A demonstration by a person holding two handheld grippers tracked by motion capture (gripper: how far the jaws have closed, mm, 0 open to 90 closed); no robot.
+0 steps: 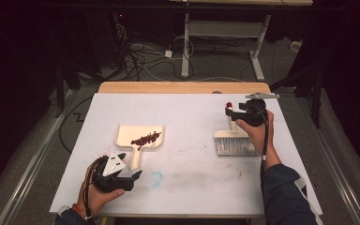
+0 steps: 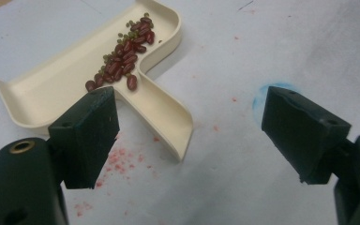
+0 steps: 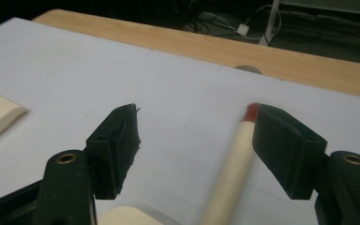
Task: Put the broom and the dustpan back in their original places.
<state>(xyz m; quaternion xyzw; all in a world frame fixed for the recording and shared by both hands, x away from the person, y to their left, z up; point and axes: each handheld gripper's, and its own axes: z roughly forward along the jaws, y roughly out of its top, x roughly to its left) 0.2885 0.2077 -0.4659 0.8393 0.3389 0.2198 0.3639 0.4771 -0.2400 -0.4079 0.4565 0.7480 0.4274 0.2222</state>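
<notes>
Black jaws of the left gripper (image 2: 190, 136) stand wide apart and empty, hovering near the table's front edge just short of the cream dustpan (image 2: 70, 79), whose handle points at them. To lift it cleanly, closing squarely across that handle and keeping the pan level should stop the red beans (image 2: 124, 58) from rolling out. Across the white table (image 1: 192, 117), toward its right edge, the right gripper (image 3: 194, 140) is likewise spread open, its jaws straddling the hand brush (image 1: 234, 140) handle without clamping it. Bristles lie beneath that gripper view's frame, and whether one jaw brushes the handle's red tip is unclear.
</notes>
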